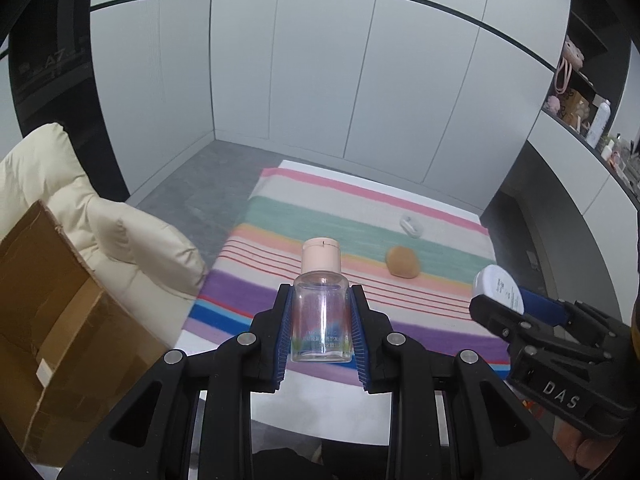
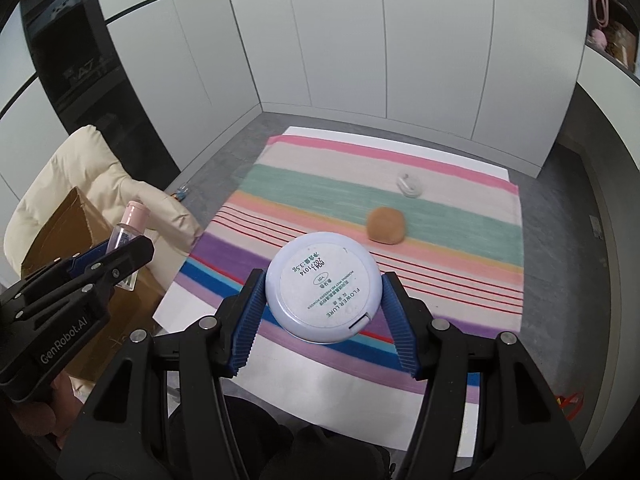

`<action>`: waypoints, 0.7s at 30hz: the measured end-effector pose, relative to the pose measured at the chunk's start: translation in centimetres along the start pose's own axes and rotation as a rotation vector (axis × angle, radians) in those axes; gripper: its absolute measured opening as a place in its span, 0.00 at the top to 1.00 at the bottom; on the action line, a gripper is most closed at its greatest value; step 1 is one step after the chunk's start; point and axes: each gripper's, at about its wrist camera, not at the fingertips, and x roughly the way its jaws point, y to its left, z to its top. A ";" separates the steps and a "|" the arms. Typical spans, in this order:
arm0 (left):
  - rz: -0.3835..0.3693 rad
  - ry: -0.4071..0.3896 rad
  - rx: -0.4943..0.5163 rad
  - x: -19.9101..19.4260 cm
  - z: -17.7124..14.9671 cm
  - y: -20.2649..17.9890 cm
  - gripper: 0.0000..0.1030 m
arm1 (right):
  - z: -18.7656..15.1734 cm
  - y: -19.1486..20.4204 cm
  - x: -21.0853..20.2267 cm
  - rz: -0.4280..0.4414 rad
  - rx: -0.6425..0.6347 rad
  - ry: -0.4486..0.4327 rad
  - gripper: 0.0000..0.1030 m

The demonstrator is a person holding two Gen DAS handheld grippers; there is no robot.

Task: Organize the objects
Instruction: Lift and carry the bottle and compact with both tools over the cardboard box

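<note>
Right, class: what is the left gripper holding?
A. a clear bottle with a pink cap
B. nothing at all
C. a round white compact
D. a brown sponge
A: in the left wrist view the left gripper is shut on the clear bottle, its pink cap pointing away; the round compact is in the right gripper, and the brown sponge lies on the striped cloth.

You get even, soft indoor light with faint shadows. Fisheye bending curves the white wall panels (image 1: 320, 80) and blackens the corners. The striped cloth (image 2: 360, 208) and tan round object (image 2: 386, 225) look motion-smeared; the near bottle (image 1: 321, 320) stays sharp.
</note>
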 end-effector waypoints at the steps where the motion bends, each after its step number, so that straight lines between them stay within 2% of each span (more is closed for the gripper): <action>1: 0.004 -0.001 -0.001 0.0 0.0 0.3 0.73 | 0.1 0.3 0.0 0.005 -0.002 -0.001 0.41; 21: 0.058 -0.019 -0.082 -1.6 -0.4 6.7 0.73 | 1.5 6.1 2.1 0.065 -0.063 0.013 0.41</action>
